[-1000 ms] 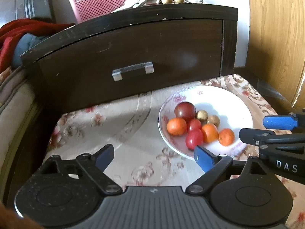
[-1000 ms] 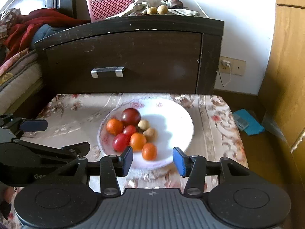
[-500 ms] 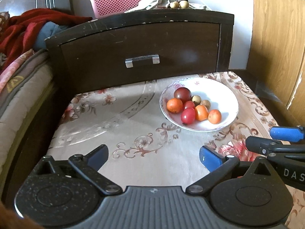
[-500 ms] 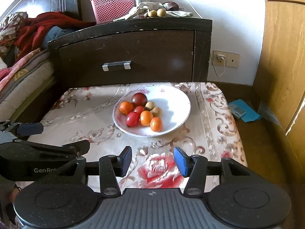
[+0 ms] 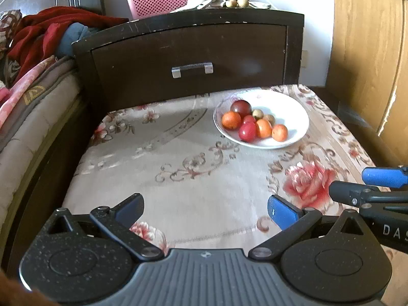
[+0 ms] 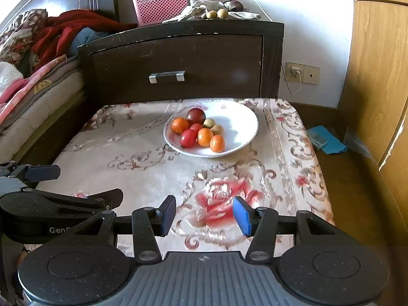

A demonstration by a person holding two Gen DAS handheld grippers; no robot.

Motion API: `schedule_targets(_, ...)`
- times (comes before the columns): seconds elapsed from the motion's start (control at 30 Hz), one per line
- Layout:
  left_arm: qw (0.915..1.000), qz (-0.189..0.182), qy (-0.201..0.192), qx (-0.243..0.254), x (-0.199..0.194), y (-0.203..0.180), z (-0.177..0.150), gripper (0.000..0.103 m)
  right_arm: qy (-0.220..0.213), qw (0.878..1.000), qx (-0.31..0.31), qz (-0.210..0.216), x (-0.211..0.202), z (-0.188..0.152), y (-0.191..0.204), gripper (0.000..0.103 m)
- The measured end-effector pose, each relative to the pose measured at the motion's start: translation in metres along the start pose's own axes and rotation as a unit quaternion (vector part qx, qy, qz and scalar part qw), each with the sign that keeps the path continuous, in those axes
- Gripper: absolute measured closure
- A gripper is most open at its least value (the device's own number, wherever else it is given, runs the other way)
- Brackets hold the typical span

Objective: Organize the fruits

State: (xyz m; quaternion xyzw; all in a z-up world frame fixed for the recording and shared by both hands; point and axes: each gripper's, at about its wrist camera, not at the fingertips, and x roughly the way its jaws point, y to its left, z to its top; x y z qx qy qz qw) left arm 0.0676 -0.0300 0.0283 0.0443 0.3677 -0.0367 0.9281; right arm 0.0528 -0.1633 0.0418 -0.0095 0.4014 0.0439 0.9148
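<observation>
— Floral cloth [image 6: 158, 183] over a low table, a dark drawer unit [image 6: 178, 68] behind it. Where's the fruit?

— All in the white bowl [image 6: 242, 125] at the far side of the cloth, just in front of the drawer: a dark plum [image 6: 195, 116], three orange fruits, two red ones, two small tan ones, bunched on the bowl's left half and touching one another.

— And the grippers?

— Both hang over the near edge, well apart from the bowl. The left gripper [image 5: 205, 207] has its blue pads spread wide with nothing between them. The right gripper [image 6: 204, 215] is parted less widely and also empty, above the red rose print [image 6: 221, 196].

— Anything further out?

— A pink basket [image 6: 160, 2] and two more tan fruits [image 6: 216, 14] sit on top of the drawer unit.
</observation>
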Motion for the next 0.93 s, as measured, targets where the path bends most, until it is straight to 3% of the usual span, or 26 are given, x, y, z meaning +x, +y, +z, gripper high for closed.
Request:
schedule_targets(0.37,1.0,-0.003,0.0,0.002,-0.018,-0.002,-0.019,0.0,0.003,1.0,0.004,-0.006,-0.016,-0.015,0.003,0.057)
schedule_targets(0.93,1.0,0.002,-0.005,-0.001,-0.024,0.0,-0.022,0.0,0.005,1.0,0.003,-0.007,-0.02,-0.02,0.004,0.052)
